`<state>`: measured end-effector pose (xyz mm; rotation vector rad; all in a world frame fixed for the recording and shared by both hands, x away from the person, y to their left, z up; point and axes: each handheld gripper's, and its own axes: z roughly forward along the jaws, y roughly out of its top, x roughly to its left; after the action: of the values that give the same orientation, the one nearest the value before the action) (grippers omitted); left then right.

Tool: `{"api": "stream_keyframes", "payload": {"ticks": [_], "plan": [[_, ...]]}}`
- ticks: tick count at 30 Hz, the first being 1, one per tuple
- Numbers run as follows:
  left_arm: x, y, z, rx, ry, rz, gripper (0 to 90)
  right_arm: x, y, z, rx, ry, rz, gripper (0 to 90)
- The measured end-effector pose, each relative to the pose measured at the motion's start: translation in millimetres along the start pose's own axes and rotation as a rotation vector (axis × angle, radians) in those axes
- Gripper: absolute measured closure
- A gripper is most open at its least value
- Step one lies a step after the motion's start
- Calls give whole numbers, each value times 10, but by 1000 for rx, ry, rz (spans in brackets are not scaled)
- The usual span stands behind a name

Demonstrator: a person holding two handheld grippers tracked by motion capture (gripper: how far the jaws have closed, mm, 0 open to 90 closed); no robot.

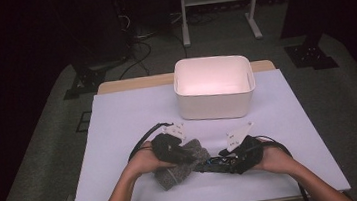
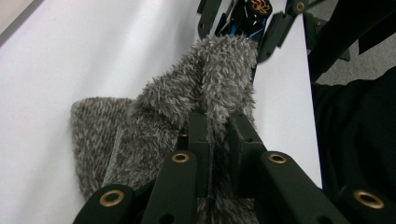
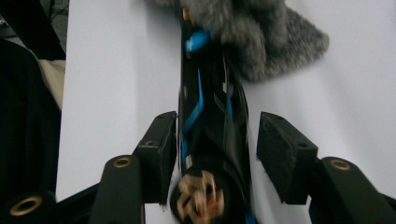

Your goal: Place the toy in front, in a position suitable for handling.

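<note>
My left gripper [image 2: 217, 140] is nipped shut on a fold of the grey fuzzy cover [image 2: 154, 130], lifting its edge off the white table sheet [image 1: 118, 122] — I hold it up so the mouth stays open toward my other hand. The black-and-blue toy car [image 3: 210, 121] lies nose-first at that opening, near the table's front edge. My right gripper [image 3: 215, 158] sits with its jaws spread on either side of the car's tail, pads just clear of it, nothing clamped — placed, I'd judge, to steady or push it. The white bin [image 1: 214, 87] waits behind
</note>
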<state>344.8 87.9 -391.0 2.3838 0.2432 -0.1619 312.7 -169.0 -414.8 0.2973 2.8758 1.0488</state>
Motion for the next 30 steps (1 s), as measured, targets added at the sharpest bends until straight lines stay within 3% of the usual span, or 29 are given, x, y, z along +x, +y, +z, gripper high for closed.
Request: {"api": "stream_keyframes", "payload": {"ticks": [11,13,19,25,30], "plan": [[-32,36,82,-32,-16,18,819,22,310,214,126,-3,-35,509],[-37,23,74,-37,-18,11,819,24,348,252,146,-11,-43,560],[-10,-97,32,-35,-14,-10,818,34,371,234,181,-17,-73,581],[-3,-142,44,-52,-22,-21,818,25,350,220,154,-5,-58,583],[-27,-84,-162,-83,6,-10,820,3,415,196,63,16,-33,585]]}}
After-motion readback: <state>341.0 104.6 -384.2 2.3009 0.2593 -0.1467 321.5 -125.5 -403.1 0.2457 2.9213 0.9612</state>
